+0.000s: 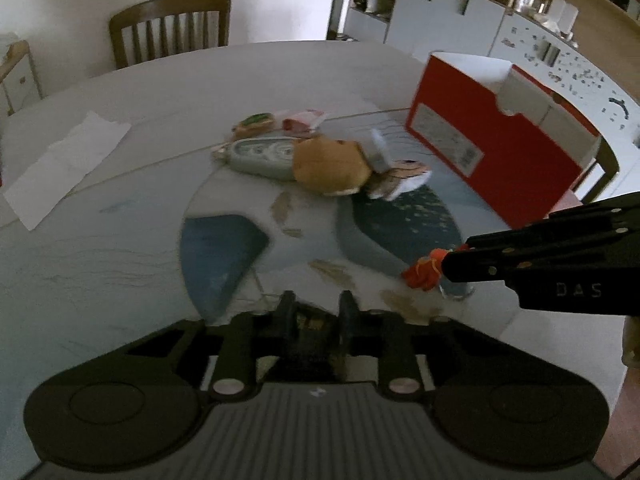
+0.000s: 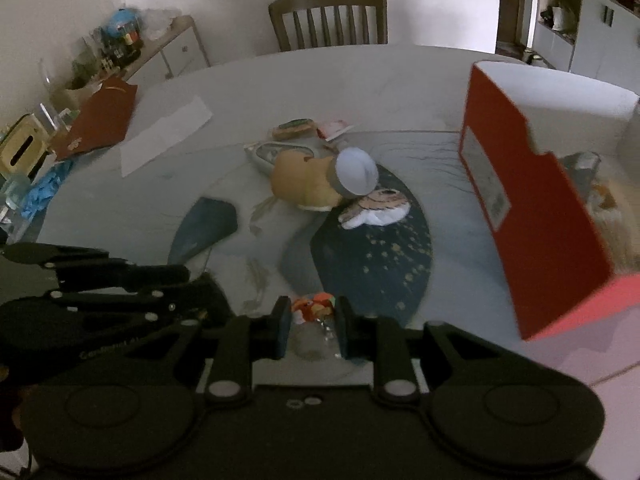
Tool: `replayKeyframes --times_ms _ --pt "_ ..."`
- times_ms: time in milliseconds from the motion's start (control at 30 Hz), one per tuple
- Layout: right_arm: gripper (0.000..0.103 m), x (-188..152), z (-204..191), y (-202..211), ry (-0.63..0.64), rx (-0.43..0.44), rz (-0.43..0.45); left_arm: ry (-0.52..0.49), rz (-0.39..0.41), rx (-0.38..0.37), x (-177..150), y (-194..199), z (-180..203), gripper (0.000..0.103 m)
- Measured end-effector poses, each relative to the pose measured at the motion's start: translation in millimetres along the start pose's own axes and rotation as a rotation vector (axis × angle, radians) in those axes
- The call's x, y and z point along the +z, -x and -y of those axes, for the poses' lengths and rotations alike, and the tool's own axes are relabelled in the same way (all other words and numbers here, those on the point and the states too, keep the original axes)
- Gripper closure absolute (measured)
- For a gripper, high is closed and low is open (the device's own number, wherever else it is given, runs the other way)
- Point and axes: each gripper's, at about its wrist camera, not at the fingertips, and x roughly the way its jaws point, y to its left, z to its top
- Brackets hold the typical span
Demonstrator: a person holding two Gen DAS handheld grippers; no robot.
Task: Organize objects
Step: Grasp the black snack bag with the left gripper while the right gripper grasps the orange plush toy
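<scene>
My right gripper is shut on a small clear bag of red and orange bits, held low over the table; it also shows in the left wrist view. My left gripper has its fingers close together with nothing visible between them. A pile lies mid-table: a tan plush duck with a white cap, a striped plush, a grey-blue oval case, a green-topped packet and a pink packet. A red open box stands at the right, with plush items inside.
A white paper sheet lies at the table's left. A wooden chair stands behind the table. A cluttered side cabinet, a red folder and blue cloth are at the left. White cabinets stand at the far right.
</scene>
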Motion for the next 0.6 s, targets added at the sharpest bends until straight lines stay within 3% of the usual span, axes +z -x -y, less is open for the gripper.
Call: replayKeyframes --times_ms 200,433,467,500,567,600 --pt "0.081 -10.7 14.5 19.7 -0.033 0.014 0.009 -0.008 -0.005 -0.015 -5.1 3.6 8.5 0.087" --pt "0.081 -19.6 29.7 36.0 -0.052 0.016 0.016 -0.047 -0.002 0.022 -13.7 6.4 17.2 0.083" --pt "0.081 -20.8 31.5 38.3 -0.054 0.017 0.016 -0.048 -0.002 0.033 -14.2 5.7 18.4 0.072" --pt "0.081 -21.7 33.1 40.7 -0.056 0.018 0.018 -0.047 0.0 0.042 -14.4 5.0 19.6 0.052" --pt "0.081 -23.0 35.7 45.0 -0.055 0.02 0.022 -0.042 0.01 0.052 -14.9 4.6 21.3 0.025" --pt "0.081 -23.4 37.2 47.3 -0.056 0.022 0.024 -0.044 0.02 0.049 -15.7 4.8 21.9 0.025"
